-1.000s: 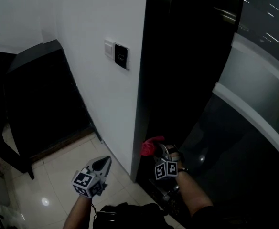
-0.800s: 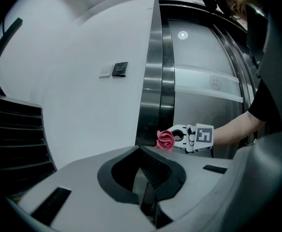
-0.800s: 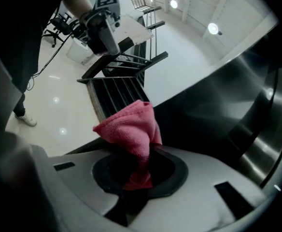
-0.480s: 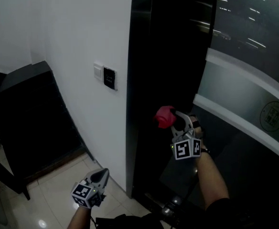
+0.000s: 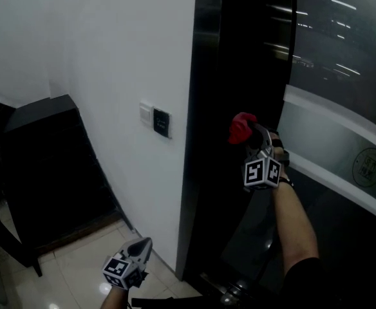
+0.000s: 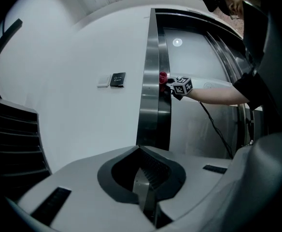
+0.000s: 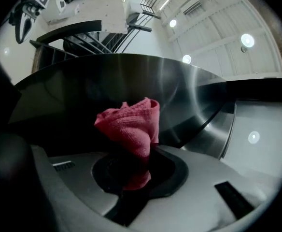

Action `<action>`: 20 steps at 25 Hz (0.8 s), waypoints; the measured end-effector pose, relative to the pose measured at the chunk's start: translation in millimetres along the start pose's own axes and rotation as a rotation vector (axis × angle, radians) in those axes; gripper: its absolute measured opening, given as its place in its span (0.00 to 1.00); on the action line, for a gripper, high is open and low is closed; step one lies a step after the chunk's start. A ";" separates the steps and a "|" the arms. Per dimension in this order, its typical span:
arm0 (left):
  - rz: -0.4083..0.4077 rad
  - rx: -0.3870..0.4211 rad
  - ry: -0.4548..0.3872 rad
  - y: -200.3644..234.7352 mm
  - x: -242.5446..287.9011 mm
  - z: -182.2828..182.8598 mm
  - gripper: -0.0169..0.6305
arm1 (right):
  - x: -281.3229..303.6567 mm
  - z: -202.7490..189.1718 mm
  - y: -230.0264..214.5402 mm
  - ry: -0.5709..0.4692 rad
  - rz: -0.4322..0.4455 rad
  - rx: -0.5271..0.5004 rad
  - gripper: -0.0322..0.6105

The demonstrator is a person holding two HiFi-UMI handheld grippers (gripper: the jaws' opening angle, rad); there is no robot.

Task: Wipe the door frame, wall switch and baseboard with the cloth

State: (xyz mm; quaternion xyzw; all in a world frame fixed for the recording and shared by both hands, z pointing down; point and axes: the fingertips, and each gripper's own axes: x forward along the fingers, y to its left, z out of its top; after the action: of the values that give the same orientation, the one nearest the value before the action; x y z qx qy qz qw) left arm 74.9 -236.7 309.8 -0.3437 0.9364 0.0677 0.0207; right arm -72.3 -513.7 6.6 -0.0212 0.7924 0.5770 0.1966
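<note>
Far left at 9 o'clock in the head view: dark cabinet (image 5: 40, 153), cut off by the picture's edge. Low at 7 o'clock, left gripper (image 5: 144, 246) over pale floor tiles (image 5: 72, 250), well apart from wall and frame. Reads plainly only in the left gripper view: jaws pressed flat together, nothing between them. Looks from there up the white wall (image 6: 73, 105), with the black wall switch (image 6: 118, 79) at 11 o'clock and a small white plate (image 6: 102, 82) just beside its left edge; same pair just left of centre in the head view.

Down the middle from 12 to 6 o'clock, glossy dark door frame (image 5: 207, 108). Just right of it, at 2 o'clock from centre, right gripper (image 5: 251, 132) clenched on the red cloth (image 5: 241, 126), held up at the frame's inner edge. Shows in the right gripper view what the other two miss: a folded wad standing up out of the closed jaws, tail pinched low between them, brushed metal close behind, ceiling lights (image 7: 247, 40) at 1 o'clock. Only in the left gripper view: a thin cable (image 6: 218, 129) hanging below the right forearm. Farthest right, glass door (image 5: 342, 192) with a frosted band.

Cannot tell in any view whether cloth touches metal. Baseboard lost in shadow at the wall's foot.
</note>
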 end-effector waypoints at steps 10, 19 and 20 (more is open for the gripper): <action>0.022 -0.008 0.012 7.6 -3.0 -5.6 0.01 | -0.3 -25.5 34.5 0.067 0.035 -0.078 0.14; -0.005 -0.024 0.024 -4.2 2.9 -12.4 0.01 | -16.1 -33.8 69.0 0.083 0.105 -0.095 0.14; -0.006 -0.024 0.024 -4.4 3.1 -12.3 0.01 | -17.8 -34.8 72.3 0.085 0.109 -0.094 0.14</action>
State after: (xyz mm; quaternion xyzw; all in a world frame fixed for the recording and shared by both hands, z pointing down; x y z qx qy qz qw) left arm 75.5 -243.7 321.2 -0.3476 0.9346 0.0746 0.0054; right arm -84.6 -525.1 87.0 -0.0115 0.7720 0.6221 0.1299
